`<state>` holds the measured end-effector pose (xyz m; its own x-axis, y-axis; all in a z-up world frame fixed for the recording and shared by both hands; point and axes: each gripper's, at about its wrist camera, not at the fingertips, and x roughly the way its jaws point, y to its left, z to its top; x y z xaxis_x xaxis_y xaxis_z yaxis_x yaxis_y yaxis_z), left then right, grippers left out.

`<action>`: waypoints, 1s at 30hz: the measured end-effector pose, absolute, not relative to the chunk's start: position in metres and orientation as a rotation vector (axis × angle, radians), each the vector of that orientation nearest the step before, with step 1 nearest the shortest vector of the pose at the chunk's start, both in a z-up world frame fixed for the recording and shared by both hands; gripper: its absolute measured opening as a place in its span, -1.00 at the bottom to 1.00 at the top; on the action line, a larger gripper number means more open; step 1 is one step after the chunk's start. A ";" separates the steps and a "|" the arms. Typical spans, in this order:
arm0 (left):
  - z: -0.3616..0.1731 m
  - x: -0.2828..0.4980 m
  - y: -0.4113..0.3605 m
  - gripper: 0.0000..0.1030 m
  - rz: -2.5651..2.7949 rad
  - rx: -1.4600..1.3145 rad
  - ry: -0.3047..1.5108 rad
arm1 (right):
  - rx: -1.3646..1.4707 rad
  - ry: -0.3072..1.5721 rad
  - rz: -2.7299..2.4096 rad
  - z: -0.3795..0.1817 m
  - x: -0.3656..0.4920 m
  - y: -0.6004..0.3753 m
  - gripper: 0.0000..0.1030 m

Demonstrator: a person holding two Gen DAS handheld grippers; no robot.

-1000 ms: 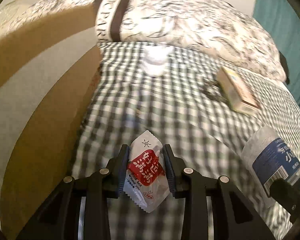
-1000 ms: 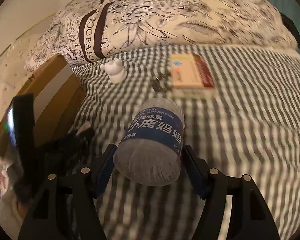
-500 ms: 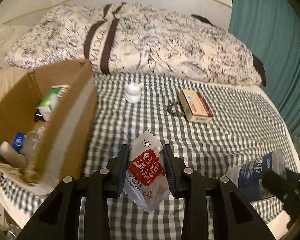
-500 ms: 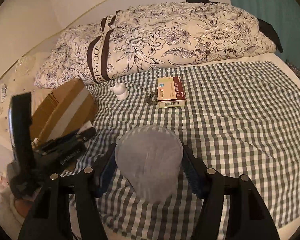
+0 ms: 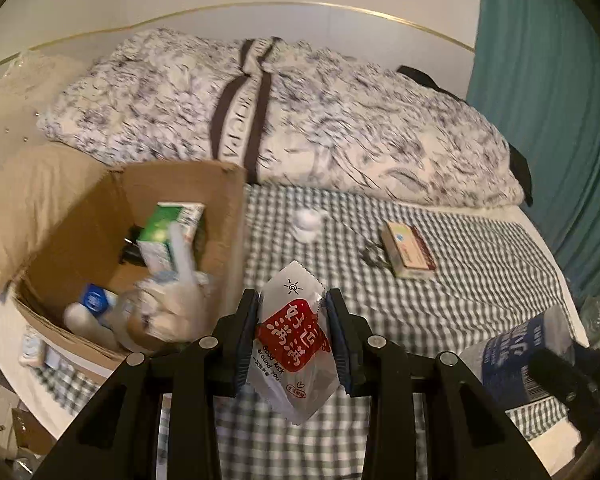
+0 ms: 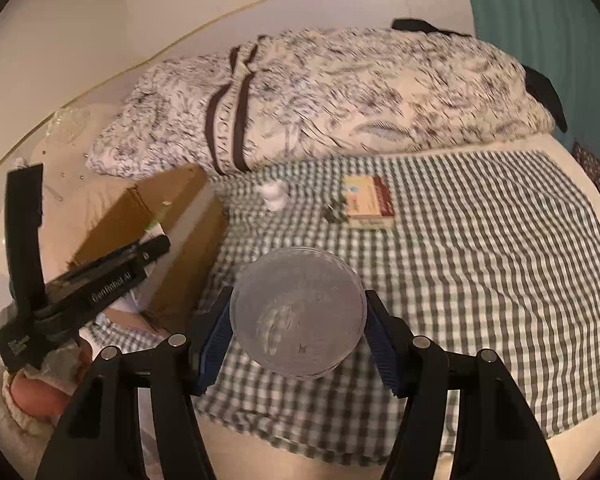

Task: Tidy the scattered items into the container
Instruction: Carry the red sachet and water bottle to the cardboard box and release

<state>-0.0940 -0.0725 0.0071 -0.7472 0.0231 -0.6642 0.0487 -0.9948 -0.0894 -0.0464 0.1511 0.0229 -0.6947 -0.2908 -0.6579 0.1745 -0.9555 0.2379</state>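
Left gripper (image 5: 292,334): closed on white-and-red foil snack packet (image 5: 294,344), carried clear for drop | Right gripper (image 6: 298,320): clamps clear plastic bottle (image 6: 298,312) across its body | Brown cardboard box (image 5: 224,216): bed's left edge, open-topped to receive both.

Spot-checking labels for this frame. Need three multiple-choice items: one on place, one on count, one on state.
1. Where is the cardboard box relative to the checked cloth?
A. on its left edge
B. on its right edge
C. on the duvet

2. How many items lie loose on the cloth?
A. one
B. three
C. six

3. What does the left gripper hold?
A. nothing
B. a bottle
C. a snack packet

Answers:
1 A: the box sits left of the cloth in both views.
2 B: a white figurine, a small metal item and a flat carton.
3 C: the pads press the packet's sides; the right gripper holds the bottle.
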 end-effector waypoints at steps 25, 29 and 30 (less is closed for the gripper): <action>-0.003 -0.122 -0.256 -0.33 -2.728 1.079 0.217 | 0.985 -0.107 -2.349 0.061 -0.134 -0.077 0.20; -0.014 -0.127 -0.261 -0.34 -2.718 1.104 0.233 | 1.019 -0.120 -2.334 0.049 -0.142 -0.082 0.20; -0.015 -0.128 -0.261 -0.34 -2.714 1.104 0.235 | 1.025 -0.118 -2.335 0.046 -0.143 -0.083 0.20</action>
